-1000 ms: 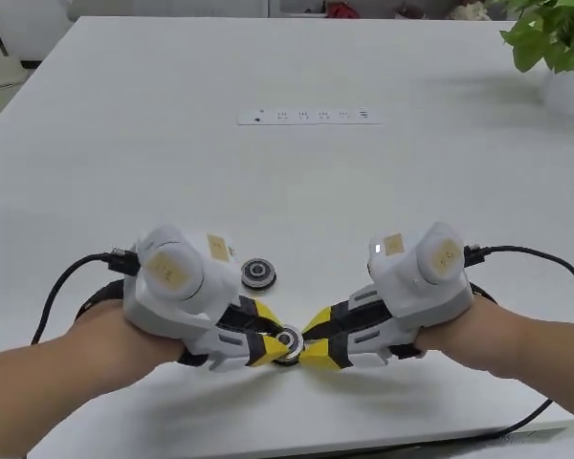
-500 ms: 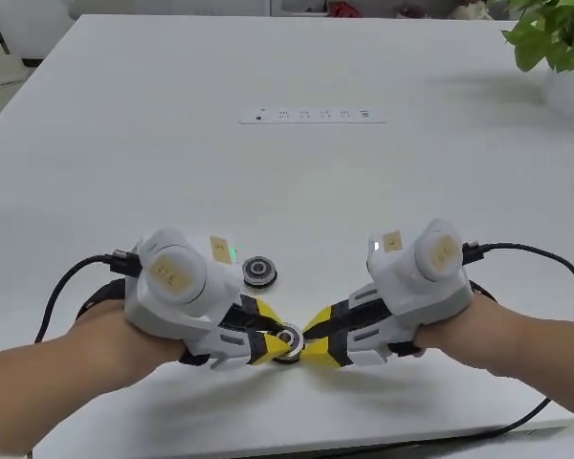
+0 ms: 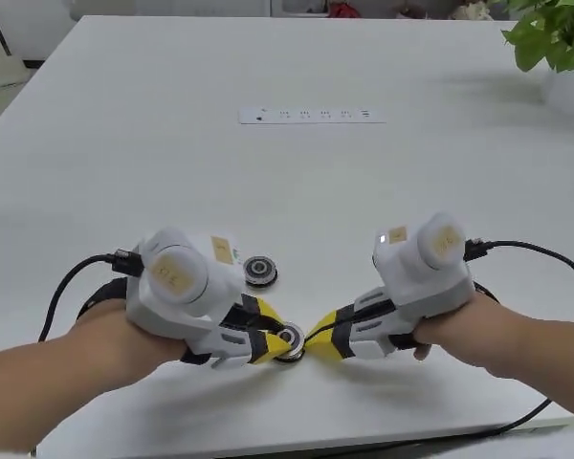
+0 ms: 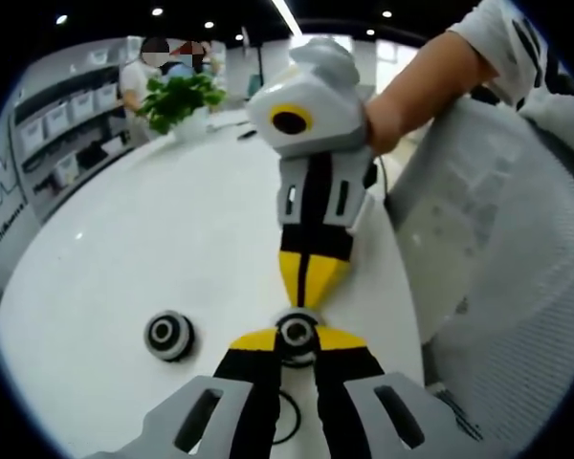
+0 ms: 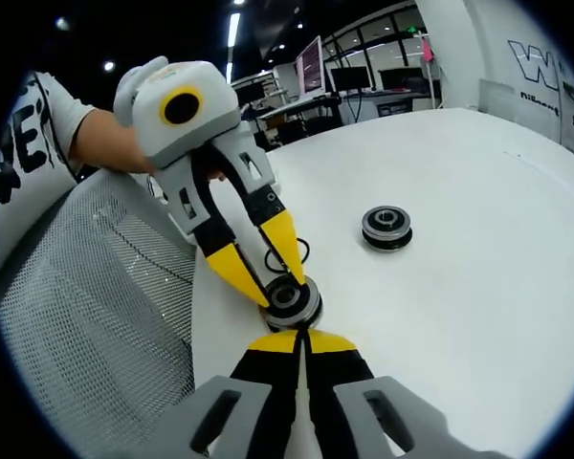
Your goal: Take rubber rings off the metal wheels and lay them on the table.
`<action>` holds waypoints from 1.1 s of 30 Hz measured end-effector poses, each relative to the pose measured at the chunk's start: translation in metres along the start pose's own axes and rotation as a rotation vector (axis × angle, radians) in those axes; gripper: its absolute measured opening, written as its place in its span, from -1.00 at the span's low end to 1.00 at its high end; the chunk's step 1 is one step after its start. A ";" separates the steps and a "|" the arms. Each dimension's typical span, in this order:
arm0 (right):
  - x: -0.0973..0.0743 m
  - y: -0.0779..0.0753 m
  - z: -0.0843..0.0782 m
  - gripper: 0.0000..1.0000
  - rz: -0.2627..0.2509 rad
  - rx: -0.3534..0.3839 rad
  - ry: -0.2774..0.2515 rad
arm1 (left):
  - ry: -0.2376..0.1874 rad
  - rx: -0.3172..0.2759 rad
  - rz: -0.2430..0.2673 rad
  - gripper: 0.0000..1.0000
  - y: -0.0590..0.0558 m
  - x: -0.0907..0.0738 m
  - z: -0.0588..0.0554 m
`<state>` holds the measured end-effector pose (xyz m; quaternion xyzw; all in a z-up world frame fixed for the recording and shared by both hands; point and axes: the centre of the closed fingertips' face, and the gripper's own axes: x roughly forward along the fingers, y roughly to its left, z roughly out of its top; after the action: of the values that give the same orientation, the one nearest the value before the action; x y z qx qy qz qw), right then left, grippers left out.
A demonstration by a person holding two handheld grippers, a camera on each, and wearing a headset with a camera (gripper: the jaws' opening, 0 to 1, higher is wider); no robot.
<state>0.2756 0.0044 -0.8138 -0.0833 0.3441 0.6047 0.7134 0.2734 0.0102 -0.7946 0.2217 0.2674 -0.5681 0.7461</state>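
The left gripper (image 4: 298, 338) has its jaws closed part-way onto a small metal wheel (image 4: 298, 331), one yellow fingertip on each side of it, and holds it low over the white table (image 3: 364, 191). The right gripper (image 5: 304, 341) comes at the wheel from the opposite side. Its two fingertips are pressed together with no gap showing, and their point touches the near rim of the wheel. I cannot tell whether they have any of the rubber ring pinched between them. The main risk is a lost grip: the wheel is round and smooth, so a pull from the right fingertips that runs off the line between the left fingertips would likely twist it out or pop it free, and it could roll away across the table. If the right tips have caught only metal or a sliver of rubber, they will probably slide off and the ring will stay seated. A stretched ring that slips out of the pinch could snap back or fly off. A second wheel (image 5: 386, 226) lies flat on the table well beyond the right fingertips and off to their right, clear of the work. What looks like a thin black loose ring (image 4: 299, 418) lies on the table under the left jaws, behind their tips, where a dropped wheel could land on it.
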 end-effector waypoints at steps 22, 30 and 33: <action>-0.010 -0.004 0.016 -1.00 0.022 0.239 -0.141 | 0.019 -0.013 0.031 -0.75 0.001 0.002 0.001; -0.010 0.000 0.019 -1.00 0.031 0.250 -0.139 | 0.025 -0.023 0.035 -0.75 0.001 0.002 0.001; -0.009 0.002 0.019 -1.00 0.035 0.247 -0.139 | 0.025 -0.024 0.037 -0.75 0.001 0.002 0.000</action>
<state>0.2812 0.0080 -0.7939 0.0531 0.3671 0.5744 0.7297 0.2752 0.0086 -0.7958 0.2246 0.2795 -0.5479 0.7558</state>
